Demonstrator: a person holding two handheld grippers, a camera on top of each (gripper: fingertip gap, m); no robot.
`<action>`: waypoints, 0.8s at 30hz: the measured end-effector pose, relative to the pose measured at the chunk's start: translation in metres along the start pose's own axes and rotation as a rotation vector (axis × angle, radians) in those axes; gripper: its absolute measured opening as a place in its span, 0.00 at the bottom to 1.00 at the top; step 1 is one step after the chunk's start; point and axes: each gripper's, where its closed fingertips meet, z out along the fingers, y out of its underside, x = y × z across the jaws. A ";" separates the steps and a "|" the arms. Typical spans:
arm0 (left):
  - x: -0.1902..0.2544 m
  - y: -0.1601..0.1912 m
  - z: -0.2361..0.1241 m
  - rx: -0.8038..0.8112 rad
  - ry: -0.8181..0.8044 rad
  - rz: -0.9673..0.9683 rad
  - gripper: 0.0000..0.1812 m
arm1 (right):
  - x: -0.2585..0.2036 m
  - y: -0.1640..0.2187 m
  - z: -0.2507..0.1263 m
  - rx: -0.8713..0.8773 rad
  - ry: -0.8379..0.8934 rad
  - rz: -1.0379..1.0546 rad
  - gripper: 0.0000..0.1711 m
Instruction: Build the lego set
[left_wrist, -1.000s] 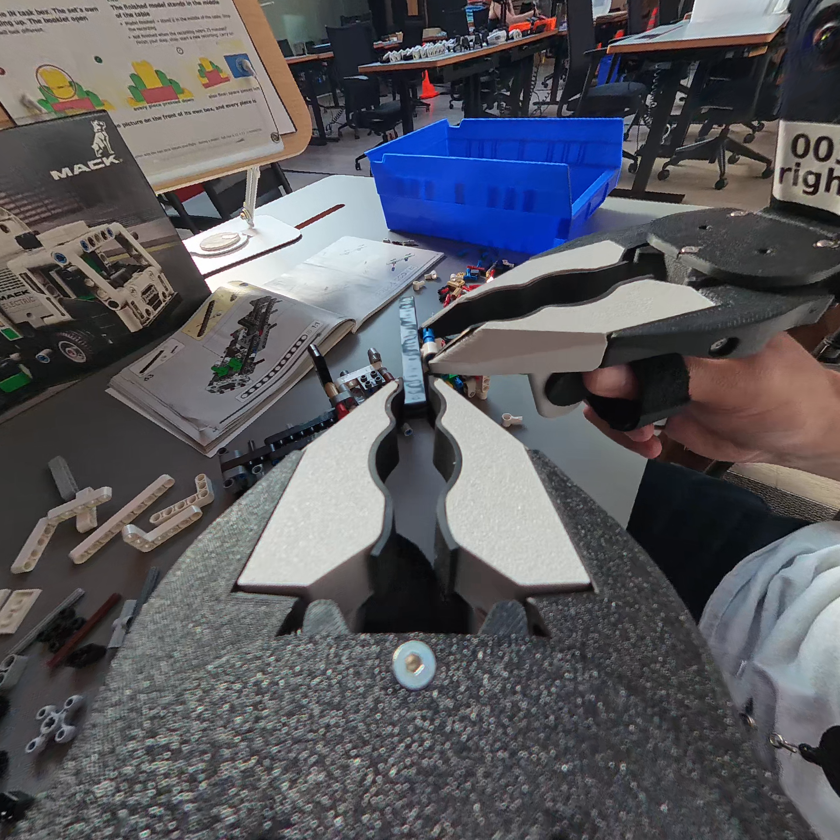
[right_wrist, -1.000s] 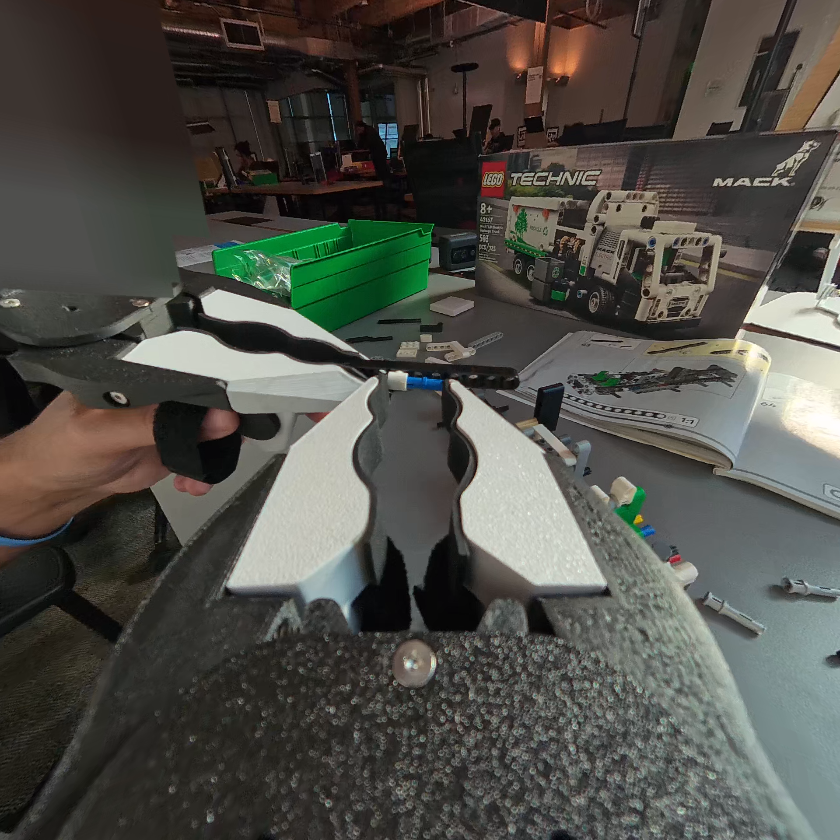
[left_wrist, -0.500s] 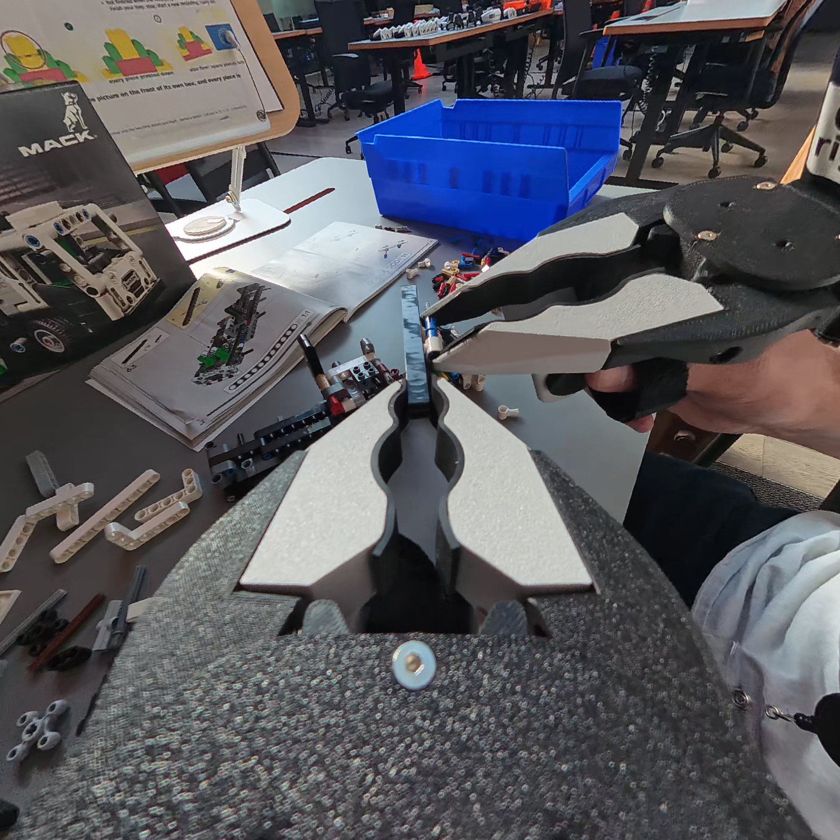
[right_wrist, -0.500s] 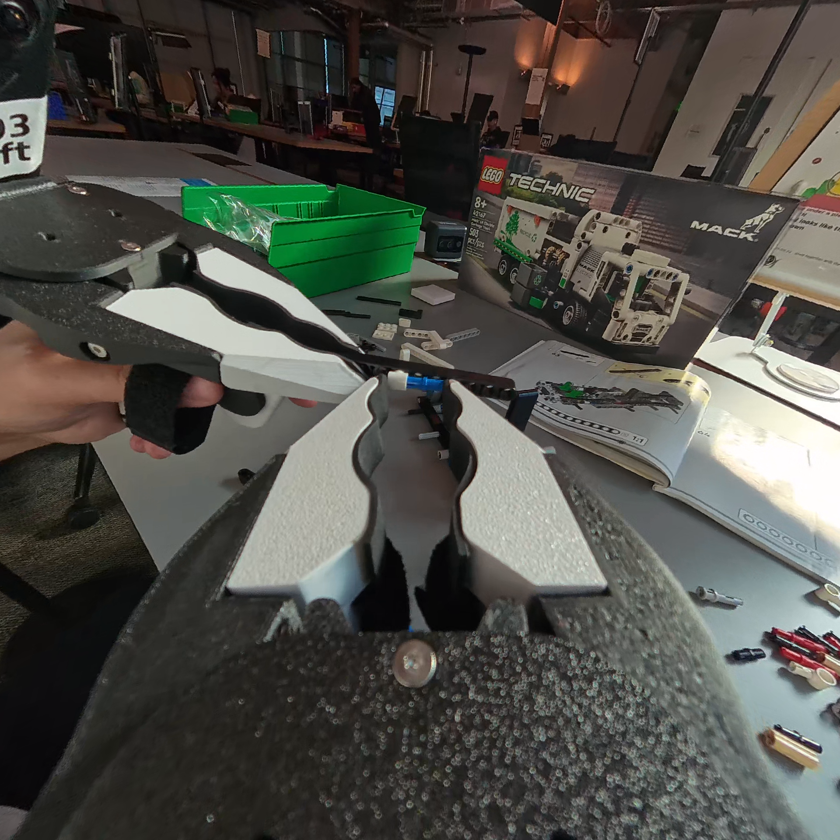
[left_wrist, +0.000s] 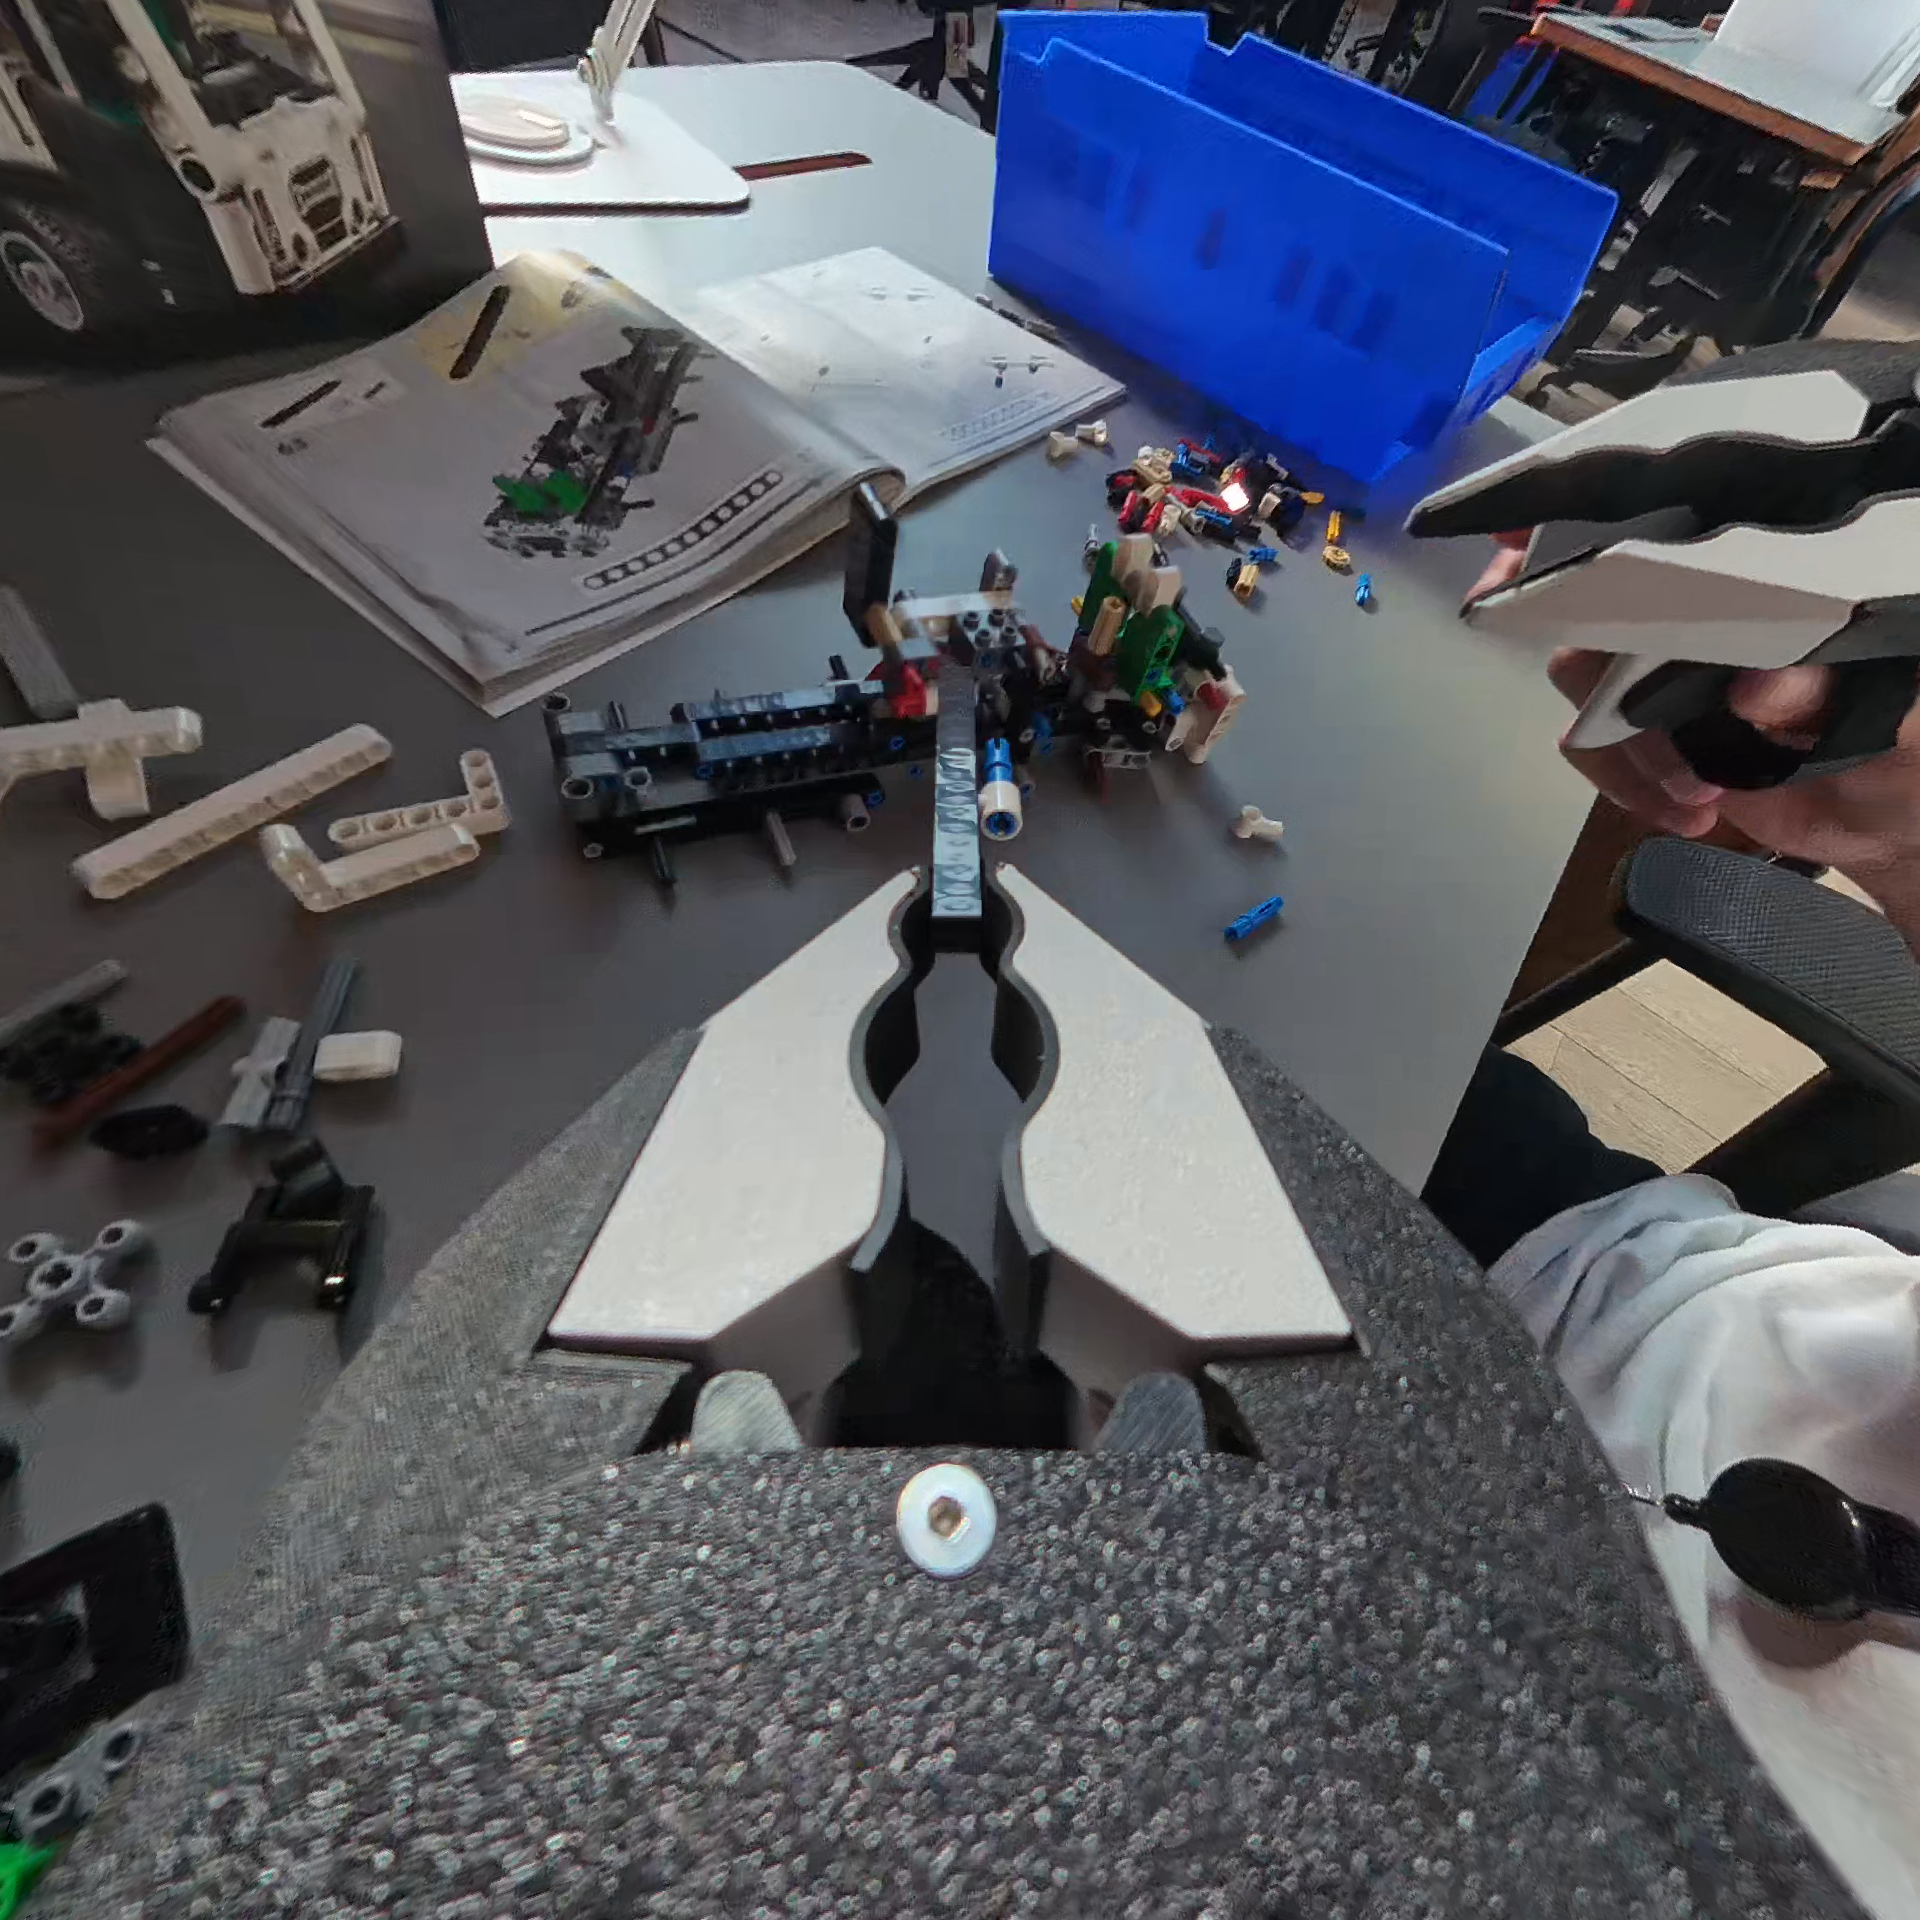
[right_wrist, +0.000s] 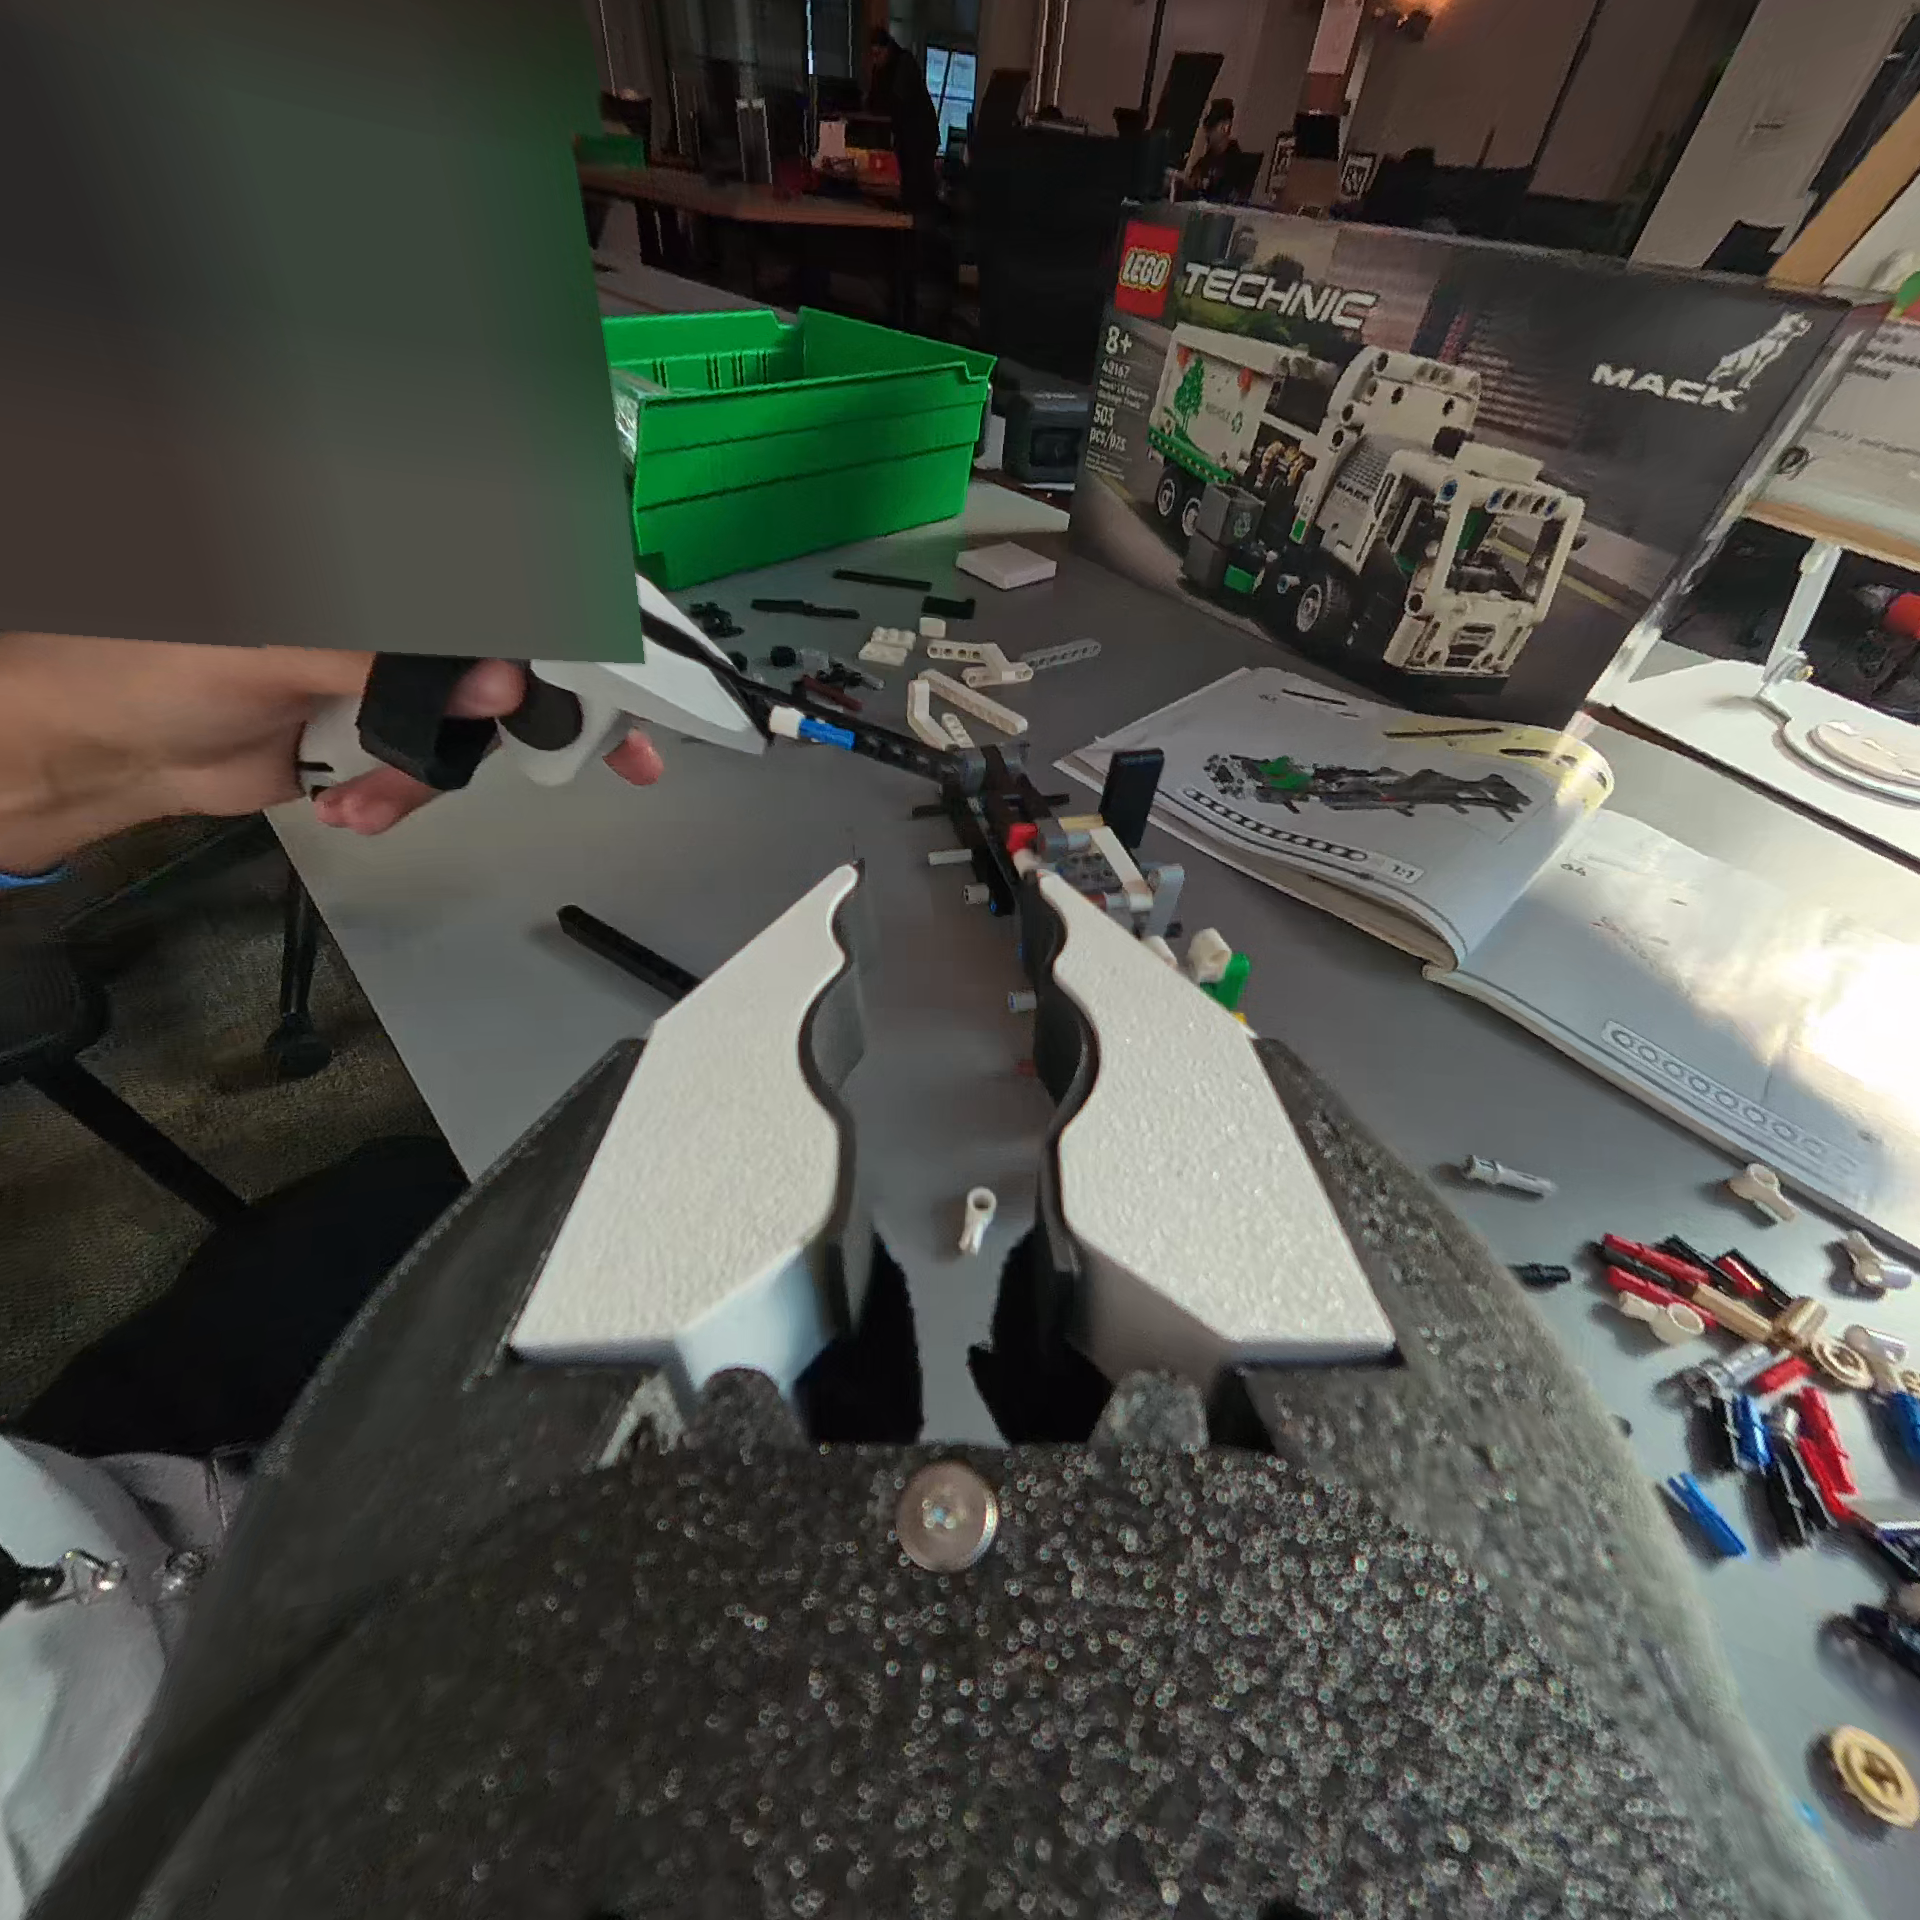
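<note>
My left gripper (left_wrist: 957, 883) is shut on the end of a long black beam (left_wrist: 956, 790), held over the table. A blue pin with a white bush (left_wrist: 1000, 805) sticks out of the beam's side. The beam's far end reaches the partly built dark chassis (left_wrist: 748, 743), which has a green and tan cluster at its right end. In the right wrist view the left gripper (right_wrist: 717, 707) holds the beam (right_wrist: 894, 743) toward the chassis (right_wrist: 1049, 842). My right gripper (right_wrist: 948, 883) is open and empty, above the table in front of the chassis. It also shows in the left wrist view (left_wrist: 1444, 566), off to the right.
An open instruction booklet (left_wrist: 623, 447) and the set's box (right_wrist: 1455, 436) lie behind the chassis. A blue bin (left_wrist: 1247, 239) stands at the back right, a green bin (right_wrist: 810, 447) at the far side. White beams (left_wrist: 229, 810) and small pins (right_wrist: 1766, 1351) are scattered around. The table edge and a chair arm (left_wrist: 1766, 935) are at the right. Tip to tip, the grippers are about 12 centimetres apart.
My right gripper has drawn back from the beam and opened wider; the blue pin stays on the beam. My left gripper has brought the beam down toward the chassis.
</note>
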 end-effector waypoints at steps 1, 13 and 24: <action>-0.006 0.009 -0.001 -0.020 0.001 -0.024 0.03 | 0.005 0.006 -0.006 -0.014 0.006 0.000 0.15; -0.014 0.055 0.001 -0.252 0.026 0.124 0.03 | -0.012 0.049 -0.027 -0.093 -0.194 0.062 0.12; -0.012 0.065 0.016 -0.360 0.044 0.163 0.04 | 0.002 0.053 -0.042 -0.123 -0.209 0.067 0.13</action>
